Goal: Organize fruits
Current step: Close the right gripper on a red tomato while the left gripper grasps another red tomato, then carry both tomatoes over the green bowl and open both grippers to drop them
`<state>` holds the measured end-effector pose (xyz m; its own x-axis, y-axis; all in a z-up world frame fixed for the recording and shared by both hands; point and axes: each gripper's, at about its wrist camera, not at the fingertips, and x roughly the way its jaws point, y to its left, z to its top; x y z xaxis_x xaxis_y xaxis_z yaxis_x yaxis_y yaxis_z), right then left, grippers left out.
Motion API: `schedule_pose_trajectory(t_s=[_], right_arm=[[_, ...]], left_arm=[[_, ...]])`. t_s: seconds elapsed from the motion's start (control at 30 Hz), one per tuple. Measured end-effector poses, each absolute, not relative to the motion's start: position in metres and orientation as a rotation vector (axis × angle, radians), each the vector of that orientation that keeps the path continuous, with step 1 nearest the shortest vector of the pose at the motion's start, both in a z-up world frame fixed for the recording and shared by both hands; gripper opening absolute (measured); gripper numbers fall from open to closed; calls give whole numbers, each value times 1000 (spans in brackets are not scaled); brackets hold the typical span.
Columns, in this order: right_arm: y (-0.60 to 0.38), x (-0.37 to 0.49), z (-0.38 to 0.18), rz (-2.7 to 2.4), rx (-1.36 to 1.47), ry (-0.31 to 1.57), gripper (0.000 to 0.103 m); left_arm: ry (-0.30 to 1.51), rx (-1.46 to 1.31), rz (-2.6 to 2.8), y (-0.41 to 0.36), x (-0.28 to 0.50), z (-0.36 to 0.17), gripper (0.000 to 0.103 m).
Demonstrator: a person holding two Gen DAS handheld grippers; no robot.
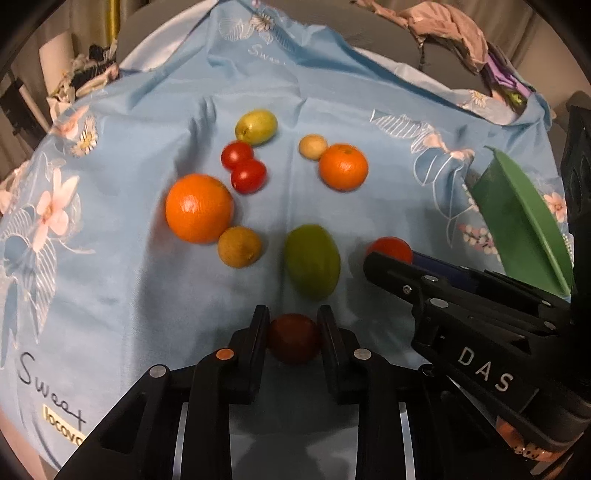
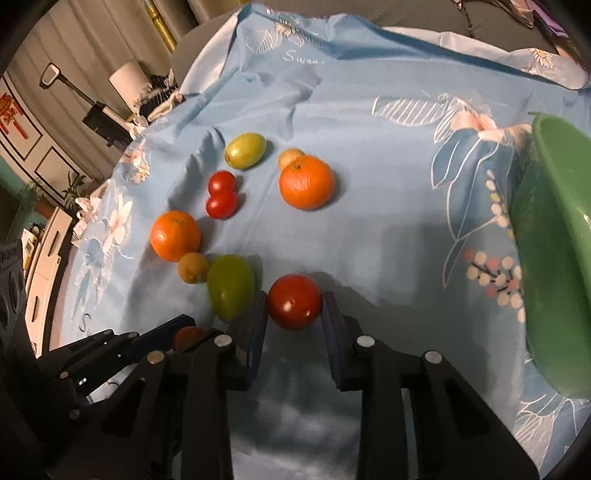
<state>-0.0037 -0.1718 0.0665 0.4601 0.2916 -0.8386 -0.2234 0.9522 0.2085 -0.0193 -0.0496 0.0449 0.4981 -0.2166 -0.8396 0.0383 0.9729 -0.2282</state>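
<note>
Fruits lie on a light blue flowered cloth (image 1: 332, 96). My left gripper (image 1: 293, 320) is shut on a dark red tomato (image 1: 294, 338), its pads against both sides. A second red tomato (image 2: 294, 301) is squeezed between the blue pads of my right gripper (image 2: 295, 300), resting on the cloth. In the left wrist view the right gripper (image 1: 391, 264) reaches in from the right with that tomato (image 1: 391, 248) at its tip. Beyond lie a big orange (image 1: 199, 208), a smaller orange (image 1: 343, 167), two small tomatoes (image 1: 243, 166), a green fruit (image 1: 312, 260) and a yellow-green fruit (image 1: 256, 126).
A green bowl (image 2: 554, 240) stands at the right edge of the cloth, close to the right gripper. Two small brown fruits (image 1: 239, 246) (image 1: 312, 147) lie beside the oranges. Crumpled clothes (image 1: 454, 33) lie behind the cloth; furniture stands to the left.
</note>
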Motion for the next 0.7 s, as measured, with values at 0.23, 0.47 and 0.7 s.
schedule_pose_trajectory(t_s=[0.23, 0.47, 0.7], right_arm=[[-192, -19, 117, 325, 139, 901, 30], [-231, -37, 158, 246, 183, 759, 30], [-279, -49, 182, 135, 226, 672, 30]], left_arm=[[892, -177, -167, -57, -31, 88, 27], [782, -144, -234, -92, -35, 130, 27], [742, -107, -305, -137, -26, 149, 27]])
